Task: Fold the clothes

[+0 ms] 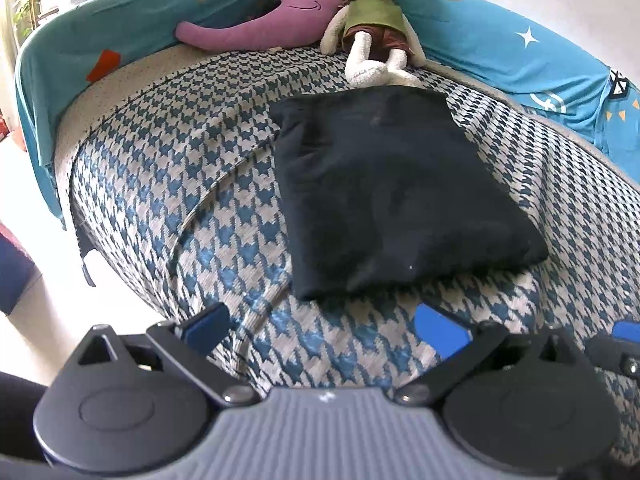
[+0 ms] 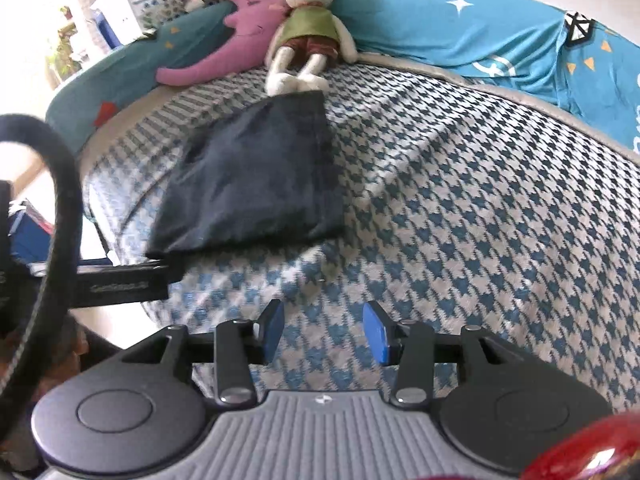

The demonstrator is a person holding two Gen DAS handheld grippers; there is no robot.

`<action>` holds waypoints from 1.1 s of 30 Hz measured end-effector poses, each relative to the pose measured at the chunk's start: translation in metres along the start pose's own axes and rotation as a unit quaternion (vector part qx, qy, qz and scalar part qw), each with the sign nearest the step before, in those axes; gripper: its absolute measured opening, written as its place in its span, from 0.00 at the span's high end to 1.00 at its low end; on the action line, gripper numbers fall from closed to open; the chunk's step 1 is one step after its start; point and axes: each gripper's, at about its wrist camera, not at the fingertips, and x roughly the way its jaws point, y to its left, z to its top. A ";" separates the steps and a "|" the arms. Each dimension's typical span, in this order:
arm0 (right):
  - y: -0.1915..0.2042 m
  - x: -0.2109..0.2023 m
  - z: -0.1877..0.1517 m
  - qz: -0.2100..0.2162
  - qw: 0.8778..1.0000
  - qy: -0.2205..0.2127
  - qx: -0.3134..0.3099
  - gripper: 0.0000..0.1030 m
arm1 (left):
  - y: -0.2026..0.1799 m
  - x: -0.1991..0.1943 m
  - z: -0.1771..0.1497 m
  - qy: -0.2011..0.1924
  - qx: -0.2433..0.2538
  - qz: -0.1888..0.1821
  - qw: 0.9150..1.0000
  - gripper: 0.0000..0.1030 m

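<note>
A dark navy garment (image 1: 396,196) lies folded into a flat rectangle on the houndstooth bedcover (image 1: 192,184). In the right wrist view the same garment (image 2: 256,184) sits up and to the left. My left gripper (image 1: 324,330) hovers just short of the garment's near edge, its blue pads wide apart with only bedcover between them. My right gripper (image 2: 325,336) is to the right of the garment and nearer the bed's edge, its pads parted and holding nothing. The left gripper's finger (image 2: 120,280) shows by the garment's near left corner in the right wrist view.
A white plush rabbit (image 1: 372,20) in a green top and a purple moon-shaped cushion (image 1: 272,12) rest against teal bedding (image 1: 520,52) at the far end. The bed's rounded edge (image 1: 80,200) drops off at the left. A black cable (image 2: 60,184) loops at the left.
</note>
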 end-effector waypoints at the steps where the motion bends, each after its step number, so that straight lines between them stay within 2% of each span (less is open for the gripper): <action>1: 0.000 0.002 0.002 0.001 1.000 -0.001 0.005 0.57 | 0.000 0.000 -0.001 0.001 -0.001 0.001 1.000 0.00; 10: 0.002 0.017 0.007 0.013 0.999 -0.009 0.036 0.57 | 0.005 0.000 -0.001 0.006 -0.020 0.006 1.000 0.00; 18: 0.011 0.027 0.009 0.003 1.000 -0.002 0.025 0.56 | 0.008 0.001 -0.001 0.012 -0.031 0.013 0.999 0.00; 26: 0.017 0.036 0.011 -0.031 0.999 0.005 0.013 0.55 | 0.010 0.001 0.001 0.016 -0.038 0.017 0.999 0.00; 30: 0.018 0.036 0.012 -0.044 0.999 0.006 0.011 0.50 | 0.007 0.004 0.001 0.025 -0.028 0.031 0.999 0.00; 33: 0.015 0.037 0.013 -0.054 0.998 0.006 0.018 0.50 | 0.003 0.006 0.001 0.029 -0.024 0.036 0.999 0.00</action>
